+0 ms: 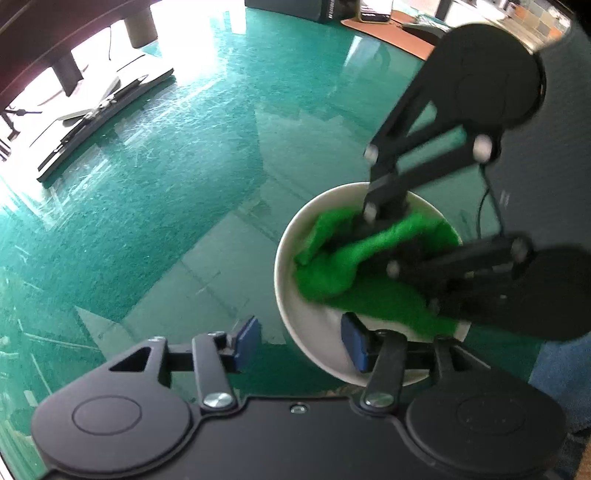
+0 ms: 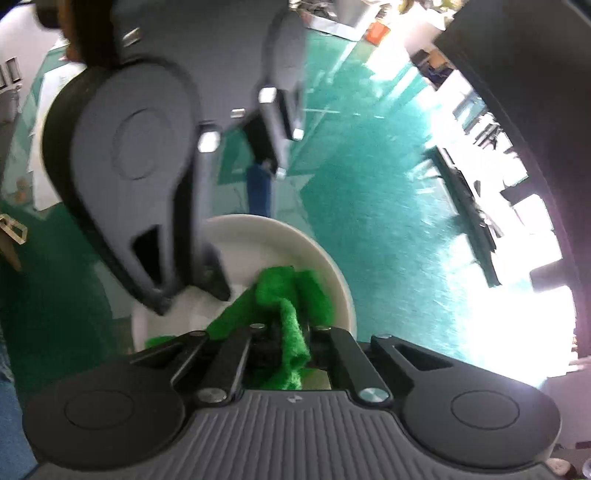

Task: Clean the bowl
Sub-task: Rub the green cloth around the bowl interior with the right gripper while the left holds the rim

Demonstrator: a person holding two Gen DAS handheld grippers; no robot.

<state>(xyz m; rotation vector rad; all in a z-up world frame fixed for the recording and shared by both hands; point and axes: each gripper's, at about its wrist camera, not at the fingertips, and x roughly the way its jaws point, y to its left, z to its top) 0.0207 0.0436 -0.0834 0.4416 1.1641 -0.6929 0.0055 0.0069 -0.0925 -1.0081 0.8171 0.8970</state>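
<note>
A white bowl (image 1: 314, 332) (image 2: 258, 240) stands on the green glass table. A crumpled green cloth (image 1: 332, 273) (image 2: 291, 288) lies inside it. My right gripper (image 1: 365, 242) (image 2: 288, 332) reaches down into the bowl from the right and is shut on a fold of the cloth. My left gripper (image 1: 301, 345) (image 2: 238, 236) straddles the bowl's near rim, one blue pad (image 1: 354, 347) inside the bowl and the other blue pad (image 1: 247, 343) outside. The outer pad stands clear of the wall, so this gripper is open.
The green glass tabletop (image 1: 166, 166) stretches left and far of the bowl. A long black bar-shaped device (image 1: 107, 110) lies at the far left. An orange mat (image 1: 388, 29) sits at the far edge. Strong glare (image 2: 517, 295) washes out the table's right side.
</note>
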